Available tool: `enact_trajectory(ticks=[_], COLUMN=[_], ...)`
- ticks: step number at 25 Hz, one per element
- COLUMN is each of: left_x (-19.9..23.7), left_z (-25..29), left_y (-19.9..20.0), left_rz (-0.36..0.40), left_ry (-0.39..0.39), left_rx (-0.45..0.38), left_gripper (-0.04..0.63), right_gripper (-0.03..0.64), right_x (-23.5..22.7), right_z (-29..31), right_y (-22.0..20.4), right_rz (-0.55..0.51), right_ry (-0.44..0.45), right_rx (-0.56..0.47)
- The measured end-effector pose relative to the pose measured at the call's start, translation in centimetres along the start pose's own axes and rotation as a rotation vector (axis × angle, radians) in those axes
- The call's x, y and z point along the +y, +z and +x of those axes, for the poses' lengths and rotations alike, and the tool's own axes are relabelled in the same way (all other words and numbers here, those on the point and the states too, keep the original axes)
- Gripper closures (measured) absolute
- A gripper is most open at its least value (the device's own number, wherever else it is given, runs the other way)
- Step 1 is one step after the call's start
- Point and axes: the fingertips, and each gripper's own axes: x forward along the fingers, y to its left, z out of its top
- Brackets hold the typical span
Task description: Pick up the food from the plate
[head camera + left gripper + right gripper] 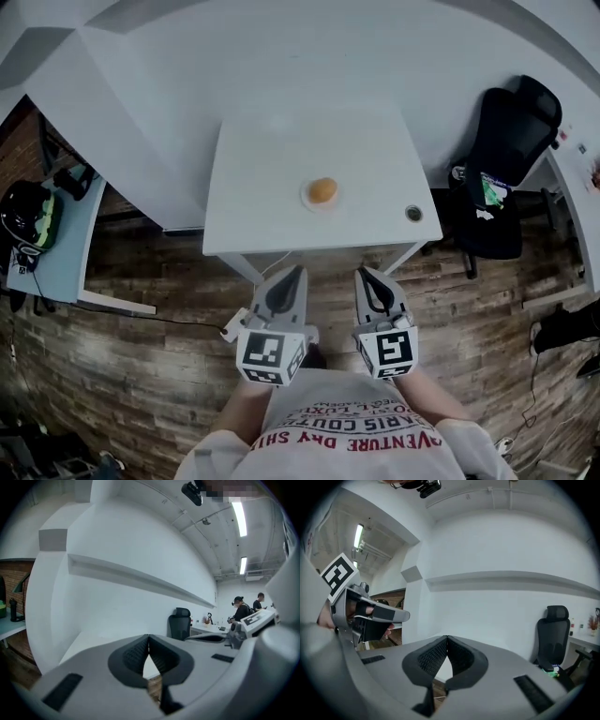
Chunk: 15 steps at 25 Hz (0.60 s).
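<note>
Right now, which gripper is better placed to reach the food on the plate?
Left, slightly: the left gripper lines up closer to the food; the right gripper sits further aside. Both have shut jaws.

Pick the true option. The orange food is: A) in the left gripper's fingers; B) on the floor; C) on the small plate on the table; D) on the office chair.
C: the orange food sits on the small plate on the white table; the left gripper and right gripper are shut and empty, short of it.
</note>
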Motion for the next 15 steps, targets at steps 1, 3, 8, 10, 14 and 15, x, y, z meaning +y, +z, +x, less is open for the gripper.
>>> enact_trajectory(ticks=[1,3,8,10,14,15], left_x=[1.3,3.7,7.7,8.2,9.4,9.6], left_z=[1.1,3.2,7.7,9.5,13.2,14.1], left_y=[0.4,1.2,0.9,0.2,-1.0,-1.2], left_rz=[0.007,0.026,0.009,-0.015,-0.031,-0.032], left_ry=[-0.012,-0.035,-0.071,-0.091,-0.107,-0.108], left_rx=[0.003,0.006,0.035,0.057,0.106,0.116], left_gripper=[0.588,0.588,0.588,0.588,0.588,0.588], right_gripper=[0.606,0.606,0.606,0.606,0.606,0.606], right_x=[-0.3,-1.0,-2.2,-3.0,-5.0,-5.5], right_z=[1.5,4.4,9.8,11.3,14.5,15.2], right_y=[0.2,0.6,1.0,0.9,0.3,0.1], right_rz=[0.01,0.021,0.042,0.038,0.059,0.065], right_ry=[-0.018,-0.05,-0.095,-0.104,-0.113,-0.11], right_rx=[0.001,-0.002,0.018,0.034,0.049,0.05])
